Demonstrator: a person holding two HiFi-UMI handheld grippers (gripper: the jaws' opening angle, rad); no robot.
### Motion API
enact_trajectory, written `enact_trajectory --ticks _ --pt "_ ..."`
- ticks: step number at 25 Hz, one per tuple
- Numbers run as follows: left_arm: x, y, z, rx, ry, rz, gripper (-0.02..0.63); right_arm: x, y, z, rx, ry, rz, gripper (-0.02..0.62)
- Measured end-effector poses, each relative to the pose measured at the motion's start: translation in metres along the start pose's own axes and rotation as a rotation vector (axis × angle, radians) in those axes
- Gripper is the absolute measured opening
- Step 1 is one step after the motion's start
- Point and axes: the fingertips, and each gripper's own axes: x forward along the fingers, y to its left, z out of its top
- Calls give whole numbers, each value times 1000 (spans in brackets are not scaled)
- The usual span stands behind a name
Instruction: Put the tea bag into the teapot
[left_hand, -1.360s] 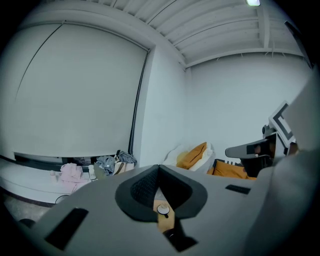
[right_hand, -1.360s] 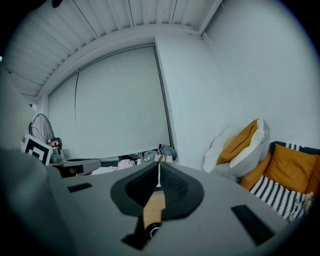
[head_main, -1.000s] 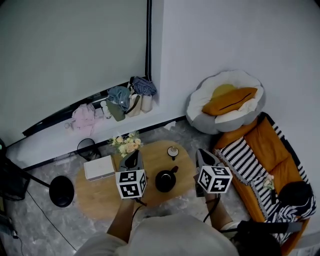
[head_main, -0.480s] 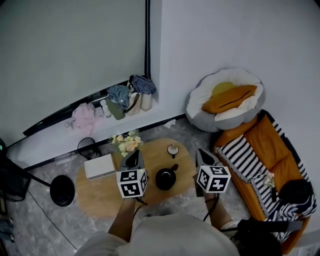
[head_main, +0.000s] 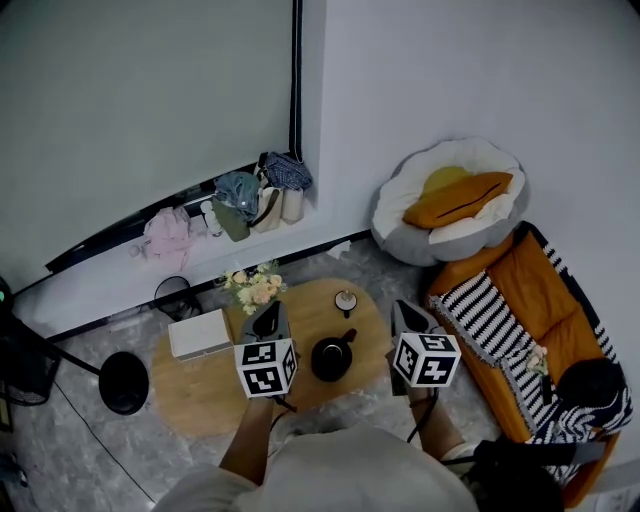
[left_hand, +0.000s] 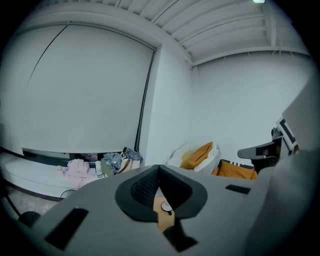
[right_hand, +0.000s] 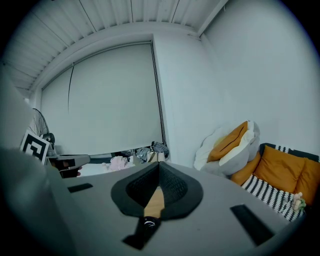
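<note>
1. Teapot first: the black round teapot (head_main: 330, 360) sits on the oval wooden tabletop (head_main: 200, 390), right between our two tools. From up here we cannot tell whether its lid is on.
2. The left hand-held gripper (head_main: 269, 308) hovers over the tabletop just left of the teapot, jaws together at the tips, with nothing between them.
3. The right hand-held gripper (head_main: 401, 304) hangs by the tabletop's right edge, jaws pressed together and just as empty.
4. The tea bag is too small to make out. Our best guess is that it lies in the small white round dish (head_main: 346, 300) at the far edge, behind the teapot and apart from it.
5. So we judge the step in hand to be the reach, with nothing picked up yet. We would open one pair of jaws before going down, not at the last instant.
6. We would come at the dish from above and pinch the bag high, by its tag or top edge, so it hangs free.
7. The dish looks light, so a sideways nudge could slide it. We would close gently and lift straight up.
8. If a lid is on, the spare gripper should clear it before the bag travels across.
</note>
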Motion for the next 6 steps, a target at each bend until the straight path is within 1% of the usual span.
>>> enact_trajectory --ticks 6 --pt "-1 0 -4 4 7 -4 17 -3 1 -1 11 -2 -12 34"
